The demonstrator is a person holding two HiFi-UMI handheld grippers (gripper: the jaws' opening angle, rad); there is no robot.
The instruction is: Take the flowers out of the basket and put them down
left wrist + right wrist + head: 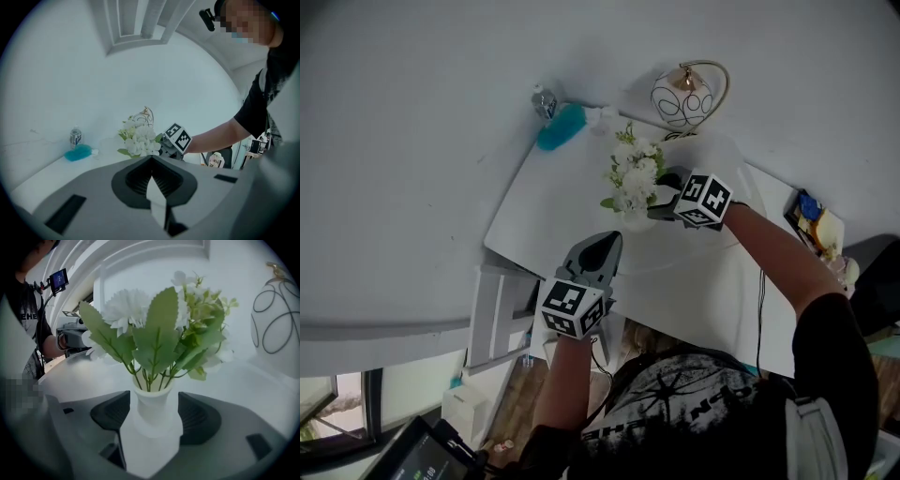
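A bunch of white flowers with green leaves (pixel 633 173) stands upright in a small white vase (pixel 151 411) on the white table (pixel 562 211). My right gripper (pixel 662 203) reaches the vase from the right. In the right gripper view its jaws stand open, one on each side of the vase's neck, with the pads (pixel 112 411) clear of it. My left gripper (pixel 602 246) hovers nearer the table's front edge, shut with nothing in it. In the left gripper view the flowers (pixel 139 139) and the right gripper's marker cube (pixel 177 137) lie ahead of it.
A teal object (pixel 560 127) and a small bottle (pixel 544 100) lie at the table's far left corner. A round white ornament with dark loops under a gold hoop (pixel 682 97) stands behind the flowers. Coloured items (pixel 814 220) sit at the right edge.
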